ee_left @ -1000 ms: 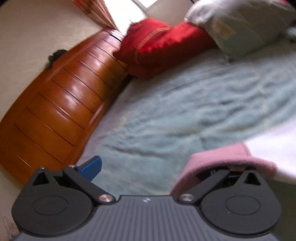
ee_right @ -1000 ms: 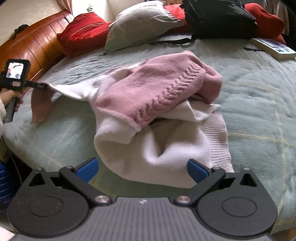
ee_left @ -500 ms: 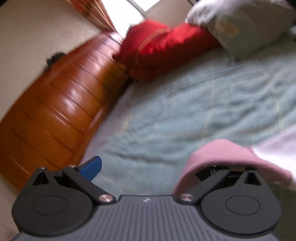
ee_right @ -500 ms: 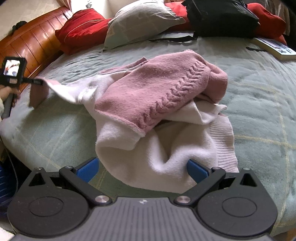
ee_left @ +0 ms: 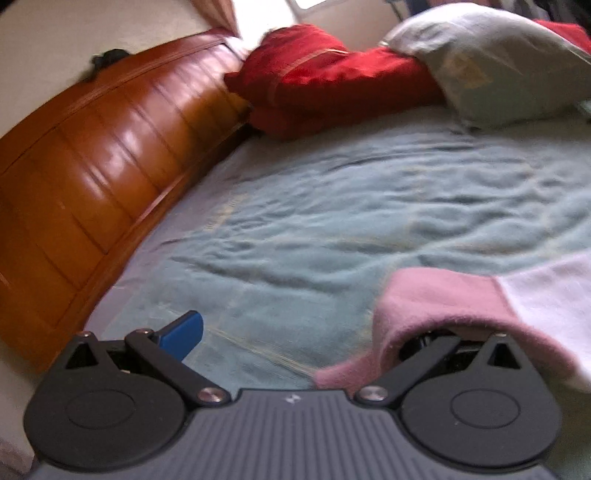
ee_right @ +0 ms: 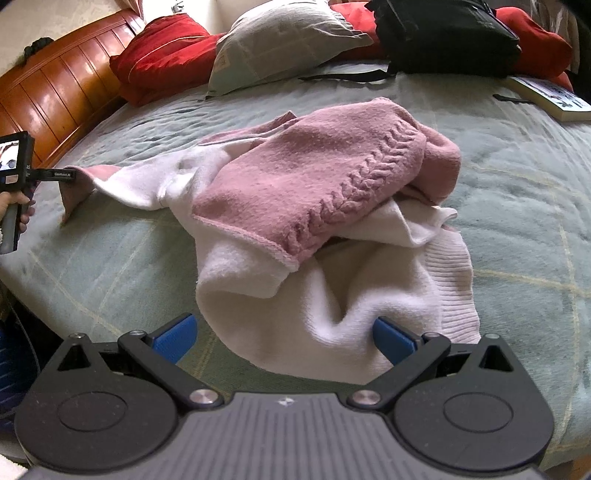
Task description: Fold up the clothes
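The right tongs hang released, blue fingertips wide apart just above the near white hem of the sweater, touching nothing. That pink-and-white sweater lies crumpled on the bed, one sleeve stretched out to the left. The sleeve's pink cuff drapes over the right finger of the left tongs; the other blue finger stands clear, and the cloth hides the grip, so I cannot tell whether it is pinched. Farther back sit a wooden headboard, red cushions, a grey pillow, a black bag and a book.
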`<state>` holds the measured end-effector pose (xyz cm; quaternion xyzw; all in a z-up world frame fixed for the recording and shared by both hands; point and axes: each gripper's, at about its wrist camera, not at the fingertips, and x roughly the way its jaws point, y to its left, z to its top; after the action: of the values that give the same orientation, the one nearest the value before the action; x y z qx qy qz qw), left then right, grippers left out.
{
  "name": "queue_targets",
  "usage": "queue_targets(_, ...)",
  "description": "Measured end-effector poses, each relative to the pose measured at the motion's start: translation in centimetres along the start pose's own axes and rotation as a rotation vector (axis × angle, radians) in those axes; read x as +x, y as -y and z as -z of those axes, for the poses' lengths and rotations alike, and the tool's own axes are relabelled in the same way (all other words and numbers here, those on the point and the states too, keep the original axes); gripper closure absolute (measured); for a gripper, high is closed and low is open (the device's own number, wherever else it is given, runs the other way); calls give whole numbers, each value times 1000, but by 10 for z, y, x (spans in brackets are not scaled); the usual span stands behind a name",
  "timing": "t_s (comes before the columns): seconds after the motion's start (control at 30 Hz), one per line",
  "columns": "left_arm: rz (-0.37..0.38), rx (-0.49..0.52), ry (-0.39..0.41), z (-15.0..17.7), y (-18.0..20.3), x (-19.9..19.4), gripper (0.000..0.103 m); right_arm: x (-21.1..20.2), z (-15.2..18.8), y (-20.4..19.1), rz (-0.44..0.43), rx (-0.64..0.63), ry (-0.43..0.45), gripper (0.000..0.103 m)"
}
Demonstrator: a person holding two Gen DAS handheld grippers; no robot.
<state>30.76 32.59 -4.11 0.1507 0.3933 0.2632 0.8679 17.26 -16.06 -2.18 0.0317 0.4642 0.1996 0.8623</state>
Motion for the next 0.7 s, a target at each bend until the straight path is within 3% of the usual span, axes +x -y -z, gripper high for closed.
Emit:
queue_targets(0.13, 46, 49, -49, 24, 16, 16, 1, 1, 0, -2, 2, -3, -3, 0)
queue_targets(0.3, 53, 3, -29, 35, 11, 21, 0, 3, -1, -3, 12, -4, -11, 0)
queue_targets(0.37, 16, 10, -30, 31, 6, 21, 0, 4, -1, -4, 16, -3, -12, 0)
queue_targets(0.5, -130, -3, -12, 21, -16, 21, 0, 6, -2, -4, 16, 2, -13, 0)
queue_targets(0.6, -166, -58, -2, 19, -26, 18, 0, 7, -2, -4, 16, 5, -13, 0)
queue_targets(0.7, -177, 46, -9, 23, -12, 18, 0, 8, -2, -4, 14, 9, -12, 0)
